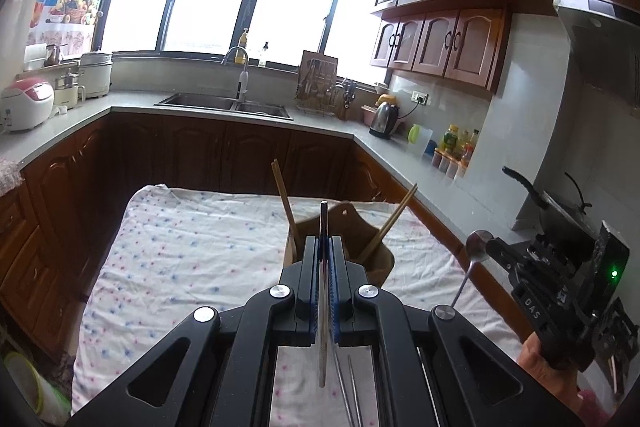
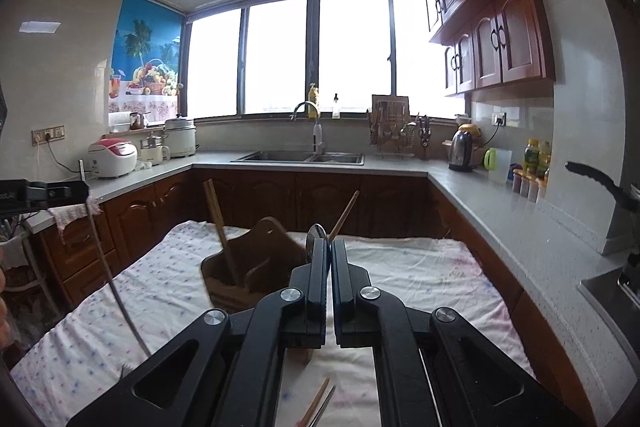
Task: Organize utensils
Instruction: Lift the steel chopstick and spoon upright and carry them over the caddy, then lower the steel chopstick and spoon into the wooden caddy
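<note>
- Gripping a slim metal utensil [image 1: 323,291] edge-on, my left gripper [image 1: 325,247] has its jaws pressed together on it, in the left wrist view; I cannot tell whether it is a knife or a flat handle. So thin a piece pinched part-way along could pivot or slide out if I tilt.
- The wooden utensil holder [image 1: 376,247] sits just beyond my fingertips on the floral cloth [image 1: 180,247], already bearing two wooden chopsticks [image 1: 285,203] that lean outward. Lowering my piece carelessly could knock them or tip the holder.
- My right gripper [image 1: 494,247] hangs to the side with a metal spoon [image 1: 476,247], bowl up. If both head for the holder together, they may collide.
- Two metal chopsticks [image 1: 348,391] lie on the cloth below me, not yet sorted.
- In the right wrist view, my right gripper [image 2: 331,247] has its jaws closed on the spoon [image 2: 317,235], only the bowl showing above the fingertips. Such a narrow grip might let it swivel.
- The holder [image 2: 256,263] looks tilted here; the fisheye may mislead my aim.
- A wooden chopstick and a metal one [image 2: 320,403] lie on the cloth beneath; dragging the cloth would scatter them.
</note>
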### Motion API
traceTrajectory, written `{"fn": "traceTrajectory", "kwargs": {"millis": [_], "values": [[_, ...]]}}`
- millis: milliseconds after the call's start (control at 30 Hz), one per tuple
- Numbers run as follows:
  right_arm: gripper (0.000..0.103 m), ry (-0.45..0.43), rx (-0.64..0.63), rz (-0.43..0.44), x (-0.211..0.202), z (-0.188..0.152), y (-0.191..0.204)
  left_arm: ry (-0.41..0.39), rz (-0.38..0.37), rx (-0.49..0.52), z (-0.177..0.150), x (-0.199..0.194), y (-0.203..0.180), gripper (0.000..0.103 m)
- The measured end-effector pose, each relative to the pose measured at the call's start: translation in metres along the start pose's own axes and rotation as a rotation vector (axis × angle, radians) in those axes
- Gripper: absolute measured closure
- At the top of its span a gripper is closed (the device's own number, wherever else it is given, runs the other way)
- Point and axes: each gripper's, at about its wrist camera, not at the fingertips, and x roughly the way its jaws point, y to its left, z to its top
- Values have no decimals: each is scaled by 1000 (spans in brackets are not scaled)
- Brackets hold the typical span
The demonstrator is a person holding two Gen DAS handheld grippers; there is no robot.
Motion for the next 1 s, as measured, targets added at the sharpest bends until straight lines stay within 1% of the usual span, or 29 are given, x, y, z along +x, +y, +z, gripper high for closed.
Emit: {"fn": "traceTrajectory", "kwargs": {"millis": [200,400,500,733,867,1000], "values": [[101,-46,3,-44,22,15,-10,-29,3,-4,16,14,5,101],[101,-122,-27,-98,46,36,-11,-68,-1,0,38,37,9,101],[101,-165,-66,-126,55,43,-6,-84,0,-1,50,52,10,101],[101,-245,-222,-176,79,47,17,-126,4,-9,69,90,16,101],[101,-253,-272,-175,89,41,29,-140,16,-19,64,110,21,101],[101,-241,-304,-175,99,21,36,-135,41,-26,45,134,24,101]]}}
